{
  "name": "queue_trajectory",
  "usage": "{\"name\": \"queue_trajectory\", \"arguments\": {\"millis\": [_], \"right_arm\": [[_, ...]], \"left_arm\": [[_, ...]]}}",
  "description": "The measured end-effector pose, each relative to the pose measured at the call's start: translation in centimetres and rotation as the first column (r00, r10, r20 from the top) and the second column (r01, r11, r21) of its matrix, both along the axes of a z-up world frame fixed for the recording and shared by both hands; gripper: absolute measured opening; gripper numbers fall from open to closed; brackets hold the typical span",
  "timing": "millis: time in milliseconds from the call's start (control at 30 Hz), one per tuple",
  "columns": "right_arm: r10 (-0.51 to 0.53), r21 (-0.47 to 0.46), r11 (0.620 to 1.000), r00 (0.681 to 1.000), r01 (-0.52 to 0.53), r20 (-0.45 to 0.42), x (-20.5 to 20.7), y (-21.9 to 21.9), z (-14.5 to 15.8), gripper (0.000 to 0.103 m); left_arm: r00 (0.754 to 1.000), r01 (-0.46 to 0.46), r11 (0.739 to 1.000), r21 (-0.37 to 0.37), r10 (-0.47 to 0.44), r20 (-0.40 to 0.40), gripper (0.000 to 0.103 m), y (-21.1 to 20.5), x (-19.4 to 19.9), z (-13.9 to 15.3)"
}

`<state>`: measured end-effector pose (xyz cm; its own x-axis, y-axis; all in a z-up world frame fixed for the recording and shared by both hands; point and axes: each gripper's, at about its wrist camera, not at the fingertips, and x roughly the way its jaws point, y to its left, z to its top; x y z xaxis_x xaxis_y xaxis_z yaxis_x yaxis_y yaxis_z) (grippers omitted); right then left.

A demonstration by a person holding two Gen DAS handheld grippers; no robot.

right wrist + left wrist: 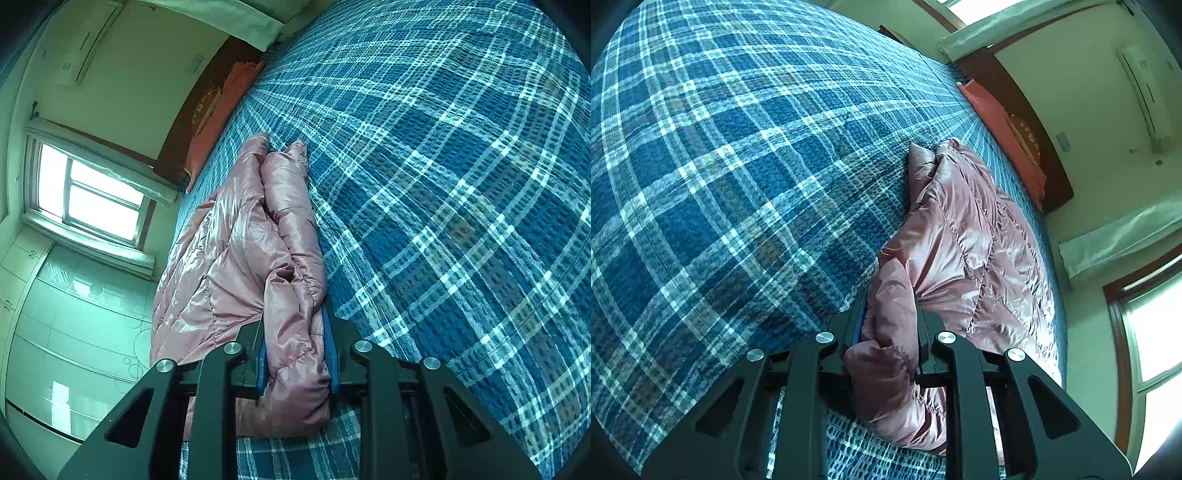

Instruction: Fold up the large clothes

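Observation:
A shiny pink quilted puffer jacket lies bunched on a bed with a blue plaid blanket. My left gripper is shut on a thick fold of the jacket near its lower edge. In the right wrist view the same jacket stretches away from me over the blanket. My right gripper is shut on another padded fold of it, held between the blue-padded fingers. Both views are tilted sideways.
An orange-red pillow lies at the head of the bed against a dark wooden headboard. A window, a wall air conditioner and a glossy wardrobe stand beyond the bed.

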<state>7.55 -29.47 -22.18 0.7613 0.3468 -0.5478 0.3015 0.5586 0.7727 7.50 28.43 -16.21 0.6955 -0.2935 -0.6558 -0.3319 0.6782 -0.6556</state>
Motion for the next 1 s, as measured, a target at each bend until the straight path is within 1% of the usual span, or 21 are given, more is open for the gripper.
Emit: {"name": "queue_trajectory", "arguments": {"millis": [267, 367, 467, 533, 600, 667, 800, 867, 1000], "right_arm": [[0.008, 0.02, 1.0, 1.0, -0.009, 0.013, -0.8, -0.3, -0.5, 0.024], [0.007, 0.035, 0.999, 1.0, -0.007, 0.017, -1.1, -0.7, -0.5, 0.024], [0.004, 0.041, 0.999, 1.0, -0.005, 0.019, -1.5, -1.3, -0.5, 0.026], [0.0, 0.046, 0.999, 1.0, -0.001, 0.019, -1.8, -1.6, -0.5, 0.028], [-0.008, 0.049, 0.999, 1.0, 0.007, 0.019, -2.2, -2.0, -0.4, 0.03], [-0.014, 0.048, 0.999, 1.0, 0.013, 0.019, -2.6, -2.6, -0.4, 0.031], [-0.018, 0.04, 0.999, 1.0, 0.018, 0.013, -3.4, -3.3, -0.2, 0.032], [-0.031, 0.029, 0.999, 0.999, 0.031, 0.009, -3.9, -3.7, 0.0, 0.035], [-0.032, 0.022, 0.999, 0.999, 0.032, 0.005, -4.6, -4.6, 0.3, 0.036]], "left_arm": [[1.0, 0.024, 0.997, 0.067, -0.025, 0.004, 0.021, -1.4, 0.4, 0.7], [0.999, 0.033, 0.994, 0.102, -0.033, -0.001, 0.027, -1.7, 0.6, 1.2], [0.999, 0.042, 0.988, 0.15, -0.042, -0.004, 0.031, -1.7, 0.4, 1.7], [0.999, 0.043, 0.982, 0.183, -0.042, -0.009, 0.036, -1.8, 0.3, 2.1], [0.999, 0.037, 0.978, 0.203, -0.035, -0.014, 0.046, -1.7, 0.1, 2.3], [1.0, 0.025, 0.973, 0.229, -0.023, -0.014, 0.051, -1.4, -0.1, 2.6], [0.999, 0.035, 0.97, 0.241, -0.031, -0.022, 0.053, -0.5, -0.2, 2.4], [0.999, 0.039, 0.969, 0.242, -0.034, -0.025, 0.053, -0.1, -0.1, 2.5], [0.999, 0.029, 0.967, 0.252, -0.024, -0.026, 0.057, 0.7, -0.2, 2.8]]}}
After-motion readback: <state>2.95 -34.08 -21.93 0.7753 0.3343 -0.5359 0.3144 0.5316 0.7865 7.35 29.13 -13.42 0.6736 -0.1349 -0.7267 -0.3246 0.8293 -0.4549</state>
